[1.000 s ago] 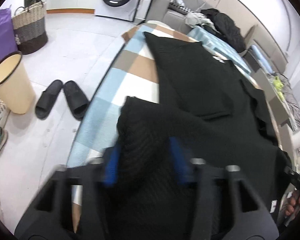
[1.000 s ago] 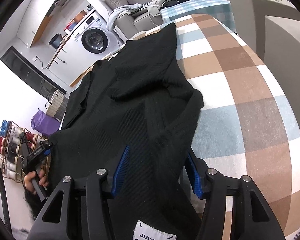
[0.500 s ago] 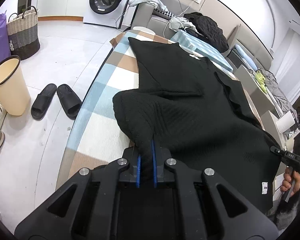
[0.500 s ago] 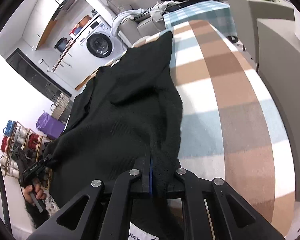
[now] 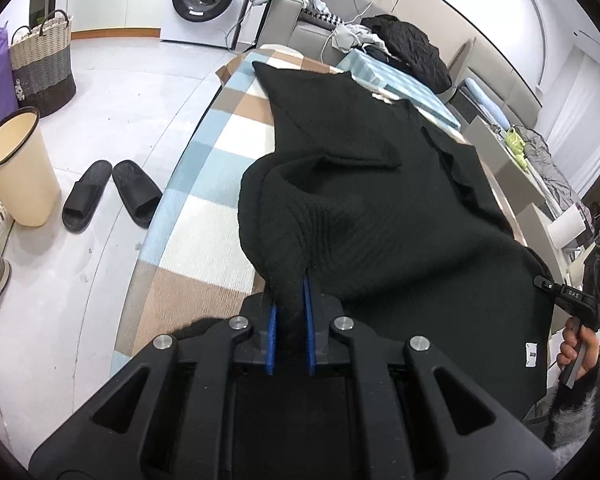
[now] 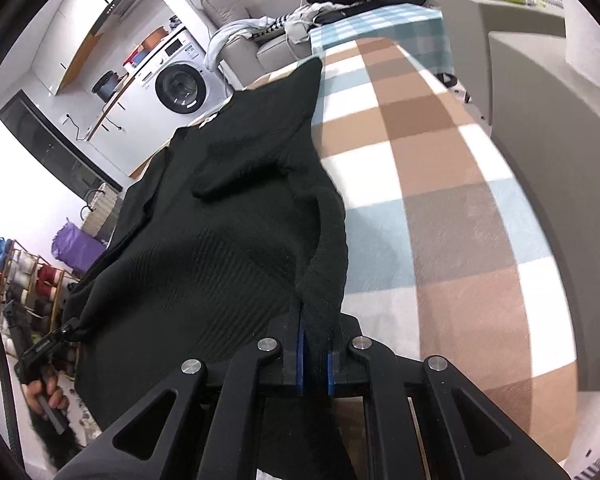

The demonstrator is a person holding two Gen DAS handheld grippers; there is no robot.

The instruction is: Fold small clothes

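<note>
The black knit garment point(image 5: 380, 216) lies spread along the checked counter point(image 5: 204, 216), its near hem corners pinched tight in the left claw point(image 5: 289, 312) and right claw point(image 6: 313, 354), so the fold looks barely begun, with the carry-over yet to come.

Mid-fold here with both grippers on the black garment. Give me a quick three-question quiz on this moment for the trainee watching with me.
1. True or false: the left gripper is shut on the black knit garment.
2. What does the right gripper hold? A) a slipper B) a fold of the black knit garment C) nothing
3. What lies under the garment: a ______ blanket.

Key:
1. True: a bunch of the knit sits between the blue pads.
2. B: its pads clamp the garment's edge.
3. Checked, in brown, white and pale blue squares.
</note>
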